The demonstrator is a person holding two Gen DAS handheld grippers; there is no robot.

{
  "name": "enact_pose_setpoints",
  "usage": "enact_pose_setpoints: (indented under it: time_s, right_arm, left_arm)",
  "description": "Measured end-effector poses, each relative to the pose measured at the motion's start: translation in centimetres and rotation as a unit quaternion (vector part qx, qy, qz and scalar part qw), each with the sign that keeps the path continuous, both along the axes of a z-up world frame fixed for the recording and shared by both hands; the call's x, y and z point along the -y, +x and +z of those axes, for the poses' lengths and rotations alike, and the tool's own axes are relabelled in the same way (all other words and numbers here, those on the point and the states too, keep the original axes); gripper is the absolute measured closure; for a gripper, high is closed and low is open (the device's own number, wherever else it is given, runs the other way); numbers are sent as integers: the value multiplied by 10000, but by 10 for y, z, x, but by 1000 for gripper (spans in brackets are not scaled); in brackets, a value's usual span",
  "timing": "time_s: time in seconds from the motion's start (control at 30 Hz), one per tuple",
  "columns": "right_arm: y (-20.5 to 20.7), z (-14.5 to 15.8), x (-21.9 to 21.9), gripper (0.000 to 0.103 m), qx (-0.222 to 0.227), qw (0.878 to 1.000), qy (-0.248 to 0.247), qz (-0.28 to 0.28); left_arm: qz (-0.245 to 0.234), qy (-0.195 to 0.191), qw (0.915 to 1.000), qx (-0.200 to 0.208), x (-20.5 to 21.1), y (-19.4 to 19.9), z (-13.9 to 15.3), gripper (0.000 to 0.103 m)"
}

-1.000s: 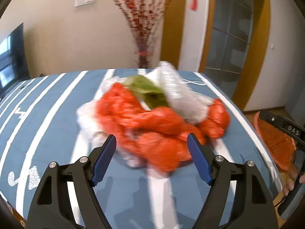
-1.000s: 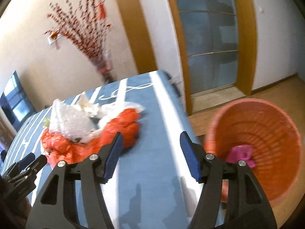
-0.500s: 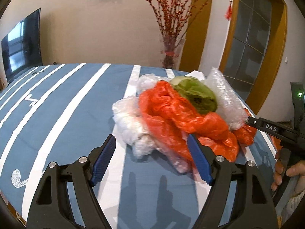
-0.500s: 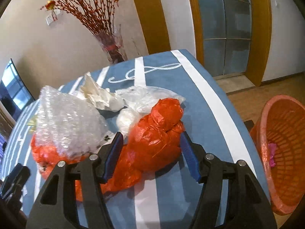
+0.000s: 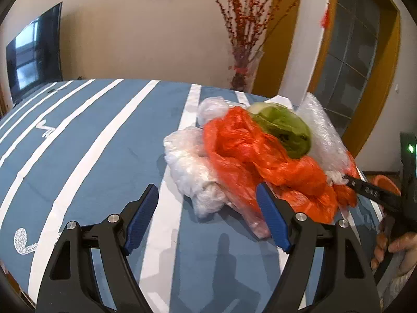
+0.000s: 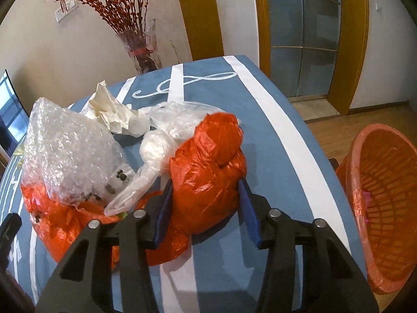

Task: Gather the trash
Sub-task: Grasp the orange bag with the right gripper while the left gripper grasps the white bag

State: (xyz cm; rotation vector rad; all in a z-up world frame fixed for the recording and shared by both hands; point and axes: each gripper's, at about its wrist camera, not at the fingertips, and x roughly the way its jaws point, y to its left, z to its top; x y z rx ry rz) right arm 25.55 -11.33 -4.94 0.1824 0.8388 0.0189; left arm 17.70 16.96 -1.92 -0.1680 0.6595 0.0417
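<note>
1. The right gripper (image 6: 206, 203) has its blue pads on either side of an orange plastic bag (image 6: 208, 172), pressing its flanks — it grips the bag.
2. That bag rests on the blue striped table (image 6: 273, 140), near its right edge, touching the trash pile: bubble wrap (image 6: 67, 151), clear plastic (image 6: 169, 120), crumpled paper (image 6: 112, 109).
3. The left gripper (image 5: 208, 216) hangs spread wide and holds nothing — just short of the pile's near side.
4. An orange basket (image 6: 385, 208) stands on the floor off the table's right edge.
</note>
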Motion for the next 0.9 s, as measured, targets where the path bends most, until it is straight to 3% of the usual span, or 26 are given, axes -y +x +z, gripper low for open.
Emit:
enact_pose_setpoints:
  time_s: [0.1,0.33,0.4,0.6,0.73,0.9]
  right_arm:
    - [-3,1,2,66,24,10000,-2,52]
    - [-7,1,7,66,39,10000,36,51]
    - [-7,2,7,66,41,10000,11,53]
    - [-7,3,5,65,35,9999,-67,93]
    - [-7,3,3,63,50,9998,-132,134]
    - [-8,3,1,59,38,9997,-172,179]
  left_arm:
    - [150,-52,9999,-51,-12,7,-2,27]
    - [367,-230,9986,-298,-35,27,-7,34]
    - [363,-226,9981,-433,-36,35,-11,41]
    - [194,-437,9973,-564,-33,51,-14,41]
    - [107,-366,9973,-621,-26,63,-15,42]
    - [-11,-497,9954,-816,-22,73,-26,61]
